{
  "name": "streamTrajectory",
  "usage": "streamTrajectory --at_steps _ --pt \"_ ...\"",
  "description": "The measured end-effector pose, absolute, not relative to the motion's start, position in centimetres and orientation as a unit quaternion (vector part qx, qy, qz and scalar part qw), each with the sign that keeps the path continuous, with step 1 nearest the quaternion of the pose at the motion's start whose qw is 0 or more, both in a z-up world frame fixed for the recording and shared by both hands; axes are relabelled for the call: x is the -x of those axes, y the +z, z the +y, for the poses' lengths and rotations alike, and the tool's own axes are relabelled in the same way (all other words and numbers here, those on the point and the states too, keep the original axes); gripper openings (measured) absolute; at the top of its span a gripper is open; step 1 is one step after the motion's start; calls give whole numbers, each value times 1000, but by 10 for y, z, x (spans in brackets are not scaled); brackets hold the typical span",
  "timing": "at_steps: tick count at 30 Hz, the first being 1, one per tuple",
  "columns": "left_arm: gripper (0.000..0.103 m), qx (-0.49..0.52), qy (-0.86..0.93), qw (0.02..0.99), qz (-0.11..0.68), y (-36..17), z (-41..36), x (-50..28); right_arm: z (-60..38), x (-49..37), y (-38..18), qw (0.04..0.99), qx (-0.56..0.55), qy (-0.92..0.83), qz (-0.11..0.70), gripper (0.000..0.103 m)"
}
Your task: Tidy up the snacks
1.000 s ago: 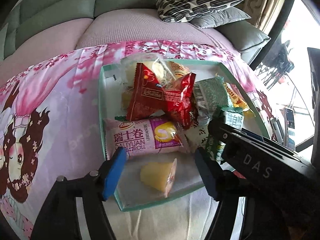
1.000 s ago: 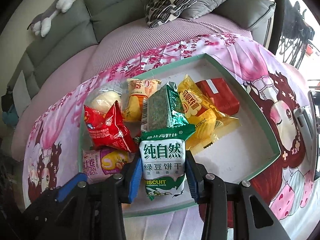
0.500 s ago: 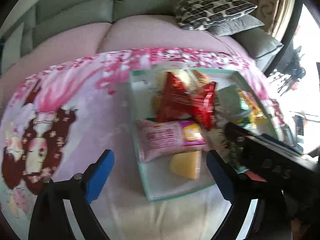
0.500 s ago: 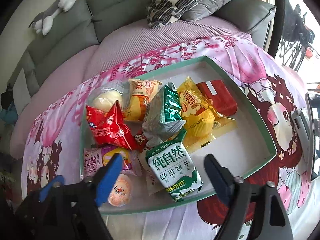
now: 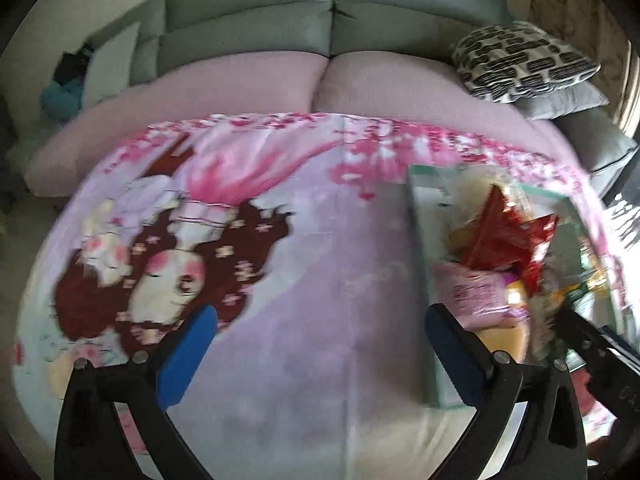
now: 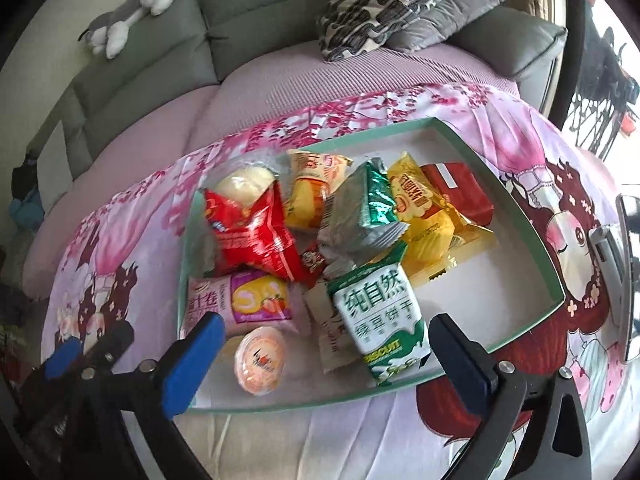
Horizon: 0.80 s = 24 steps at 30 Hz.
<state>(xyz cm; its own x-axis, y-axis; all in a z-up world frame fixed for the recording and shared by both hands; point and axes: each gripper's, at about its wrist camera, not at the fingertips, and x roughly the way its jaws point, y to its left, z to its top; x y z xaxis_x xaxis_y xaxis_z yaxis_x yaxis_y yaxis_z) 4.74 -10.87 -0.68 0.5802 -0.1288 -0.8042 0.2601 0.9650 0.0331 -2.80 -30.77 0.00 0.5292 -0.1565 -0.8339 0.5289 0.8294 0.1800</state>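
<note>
A green-rimmed white tray (image 6: pixel 532 220) lies on a pink printed cloth and holds several snack packs. A green and white biscuit pack (image 6: pixel 380 312) lies near its front edge, beside a pink roll-cake pack (image 6: pixel 244 300), a jelly cup (image 6: pixel 262 360), a red bag (image 6: pixel 248 236) and yellow packs (image 6: pixel 424 216). My right gripper (image 6: pixel 320 356) is open and empty just in front of the tray. My left gripper (image 5: pixel 316 348) is open and empty over bare cloth, left of the tray (image 5: pixel 420 240). The left view is blurred.
A grey sofa with a pink seat (image 6: pixel 168 120) runs behind the cloth. A patterned cushion (image 6: pixel 384 4) and a plush toy (image 6: pixel 128 16) lie on it. A phone-like object (image 6: pixel 628 280) lies at the cloth's right edge.
My right gripper has opened, let go of the green biscuit pack in the tray and drawn back. My left gripper has swung left, away from the tray, and opened wider.
</note>
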Motion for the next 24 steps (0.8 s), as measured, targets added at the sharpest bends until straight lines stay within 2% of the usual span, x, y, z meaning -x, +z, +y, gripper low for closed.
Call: streamTrajectory --at_steps 13,24 --pt "103 -138 -56 880 451 -17 -91 -12 -268 57 -6 853 -161 -188 459 103" --pt "103 -118 -65 875 466 -20 -80 -12 -259 61 -13 849 -150 -185 471 103"
